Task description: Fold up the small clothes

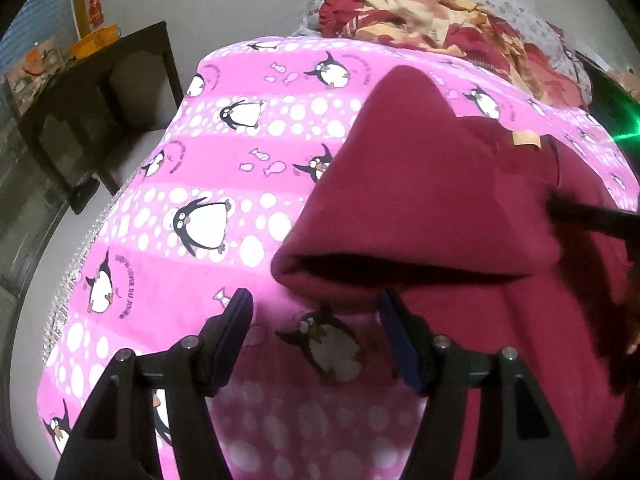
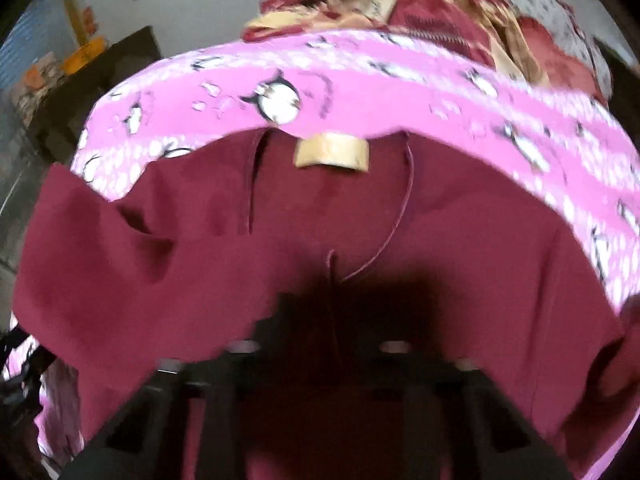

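Left tool (image 1: 316,308) wide apart, nothing between its pads, hovering just beside folded edge of maroon garment (image 1: 420,208). Right tool (image 2: 320,336) closed tight, tips buried in garment fabric; grip itself hidden by shadow and blur. Garment spread on pink penguin blanket (image 1: 208,184), tan label (image 2: 331,151) near blanket's far side. Crumpled red-and-cream cloth (image 1: 432,20) beyond blanket.
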